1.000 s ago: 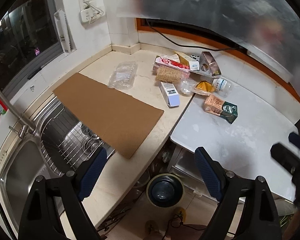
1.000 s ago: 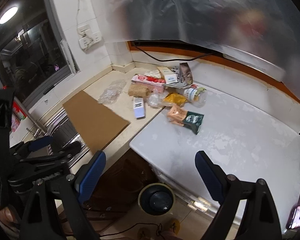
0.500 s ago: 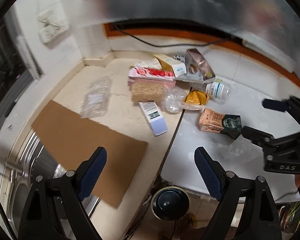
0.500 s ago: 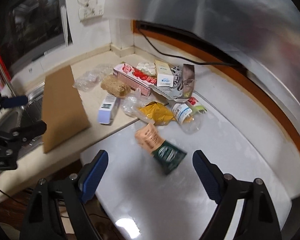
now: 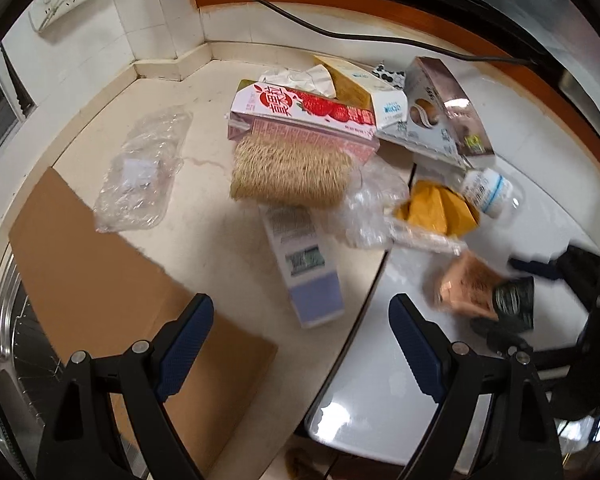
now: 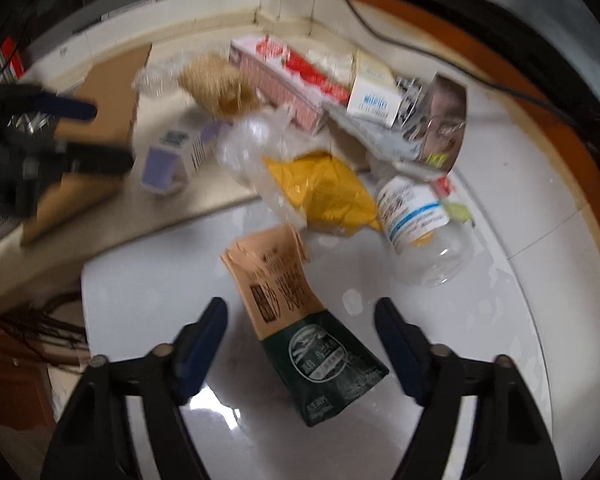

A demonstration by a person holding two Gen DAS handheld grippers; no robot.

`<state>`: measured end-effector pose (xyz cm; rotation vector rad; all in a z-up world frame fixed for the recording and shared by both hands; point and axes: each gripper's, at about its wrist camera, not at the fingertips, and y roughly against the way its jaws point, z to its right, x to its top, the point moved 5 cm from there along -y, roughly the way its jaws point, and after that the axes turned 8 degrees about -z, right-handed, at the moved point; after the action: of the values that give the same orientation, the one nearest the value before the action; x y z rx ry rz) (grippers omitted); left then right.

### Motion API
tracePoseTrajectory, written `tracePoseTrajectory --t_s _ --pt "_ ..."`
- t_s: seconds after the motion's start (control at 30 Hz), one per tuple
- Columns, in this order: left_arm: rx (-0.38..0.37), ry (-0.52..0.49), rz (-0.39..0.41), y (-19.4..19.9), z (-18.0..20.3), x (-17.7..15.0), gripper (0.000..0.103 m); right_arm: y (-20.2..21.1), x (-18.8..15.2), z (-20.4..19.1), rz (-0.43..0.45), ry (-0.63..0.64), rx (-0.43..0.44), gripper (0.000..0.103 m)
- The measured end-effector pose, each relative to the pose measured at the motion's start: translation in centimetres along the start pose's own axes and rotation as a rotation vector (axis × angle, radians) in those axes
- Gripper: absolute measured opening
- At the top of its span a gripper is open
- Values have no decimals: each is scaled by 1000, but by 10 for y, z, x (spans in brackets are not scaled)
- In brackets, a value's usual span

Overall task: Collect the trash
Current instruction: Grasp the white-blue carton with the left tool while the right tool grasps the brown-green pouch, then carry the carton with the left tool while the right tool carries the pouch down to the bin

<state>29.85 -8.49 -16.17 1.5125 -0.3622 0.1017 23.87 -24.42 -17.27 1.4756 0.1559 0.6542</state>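
The white tabletop (image 6: 480, 320) lies bare near its front edge; the trash crowds the back corner. The right tool (image 6: 300, 344) hangs over an orange-and-green pouch (image 6: 300, 320) lying flat between its closing jaws, pads not yet touching. The left tool (image 5: 300, 340), jaws wide apart and empty, hovers above a purple box (image 5: 304, 268) beside a cardboard sheet (image 5: 112, 280).

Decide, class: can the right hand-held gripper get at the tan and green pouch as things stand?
Probably yes. The right hand-held gripper is closing with the tan and green pouch lying flat between its fingers on the white surface, nothing covering it.
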Motion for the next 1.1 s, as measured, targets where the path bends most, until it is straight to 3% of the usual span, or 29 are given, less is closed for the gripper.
tracePoseTrajectory --t_s 0.23,0.43,0.6,0.87,1.1 --pt "55 60 -25 -33 0 22 84 -1 -6 5 34 -13 29 50" --pt "40 133 -106 -61 -3 24 35 8 -6 16 48 -63 67 44" --pt "36 153 -79 -53 -5 19 33 16 -8 24 54 -136 135 38" --pt "-20 124 -5 12 -1 -8 33 41 -24 33 113 -280 277 37" --pt "-42 104 28 60 0 -43 33 55 -37 29 129 -392 303 37"
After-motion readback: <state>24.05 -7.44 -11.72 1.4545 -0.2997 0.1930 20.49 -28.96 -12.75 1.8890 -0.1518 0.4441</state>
